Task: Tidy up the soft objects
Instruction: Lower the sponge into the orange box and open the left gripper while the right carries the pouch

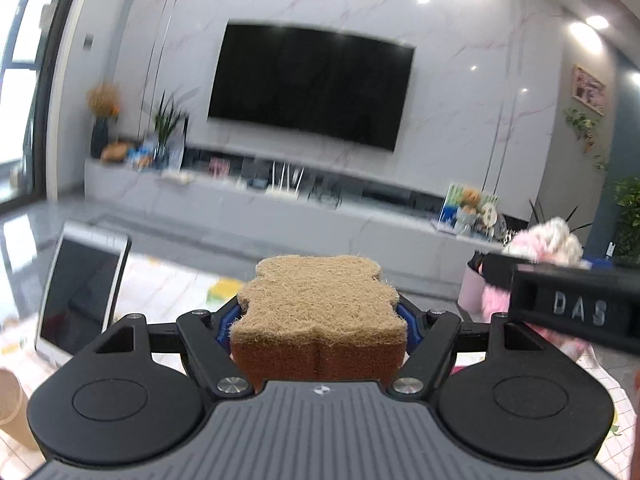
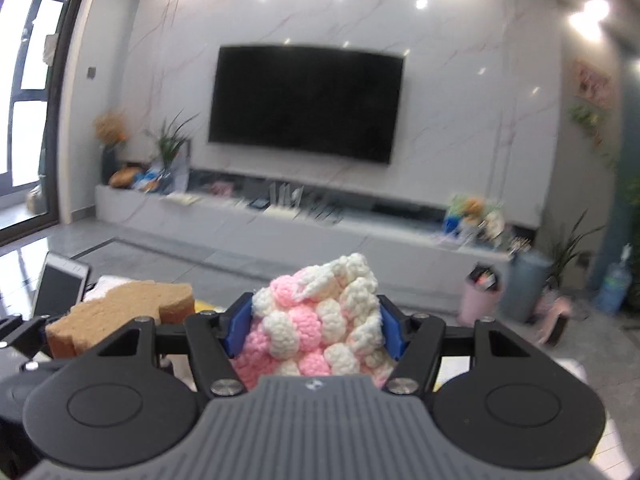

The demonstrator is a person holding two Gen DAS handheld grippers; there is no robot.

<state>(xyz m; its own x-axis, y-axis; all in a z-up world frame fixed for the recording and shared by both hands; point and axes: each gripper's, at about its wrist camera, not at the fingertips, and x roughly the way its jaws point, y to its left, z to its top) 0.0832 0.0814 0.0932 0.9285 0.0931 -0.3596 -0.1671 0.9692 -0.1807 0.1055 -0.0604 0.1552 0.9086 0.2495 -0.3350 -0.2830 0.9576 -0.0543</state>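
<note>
- Facing a pale marble wall [image 1: 460, 92], you have a dark, switched-off television [image 1: 308, 88] mounted in its middle and a long low grey cabinet [image 1: 248, 204] running beneath it.
- On that cabinet you can see a dark vase of orange dried flowers [image 1: 102, 120] and a green plant [image 1: 166, 120] at the left end, and a small cluster of colourful items at the right end, too blurred to name.
- A tall glass door [image 2: 28, 92] lets daylight in at the far left, and ceiling spotlights glare off the glossy grey floor [image 2: 168, 256].
- Below your left gripper [image 1: 318, 316] lies the pale patterned surface [image 1: 160, 292], with a propped tablet [image 1: 80, 292] at the left; most of that surface is hidden behind the gripper body.
- Your left gripper is clamped on a brown sponge [image 1: 316, 300], tan scouring side up, held well above the surface.
- Your right gripper [image 2: 314, 330] is clenched on a pink and white knitted piece [image 2: 316, 320], its blue pads pressing both sides.
- In the left view your right gripper enters from the right edge, cut off, with the knitted piece partly behind it.
- A pink bin [image 2: 478, 296] stands on the floor at right; things near it are smeared by motion blur.
</note>
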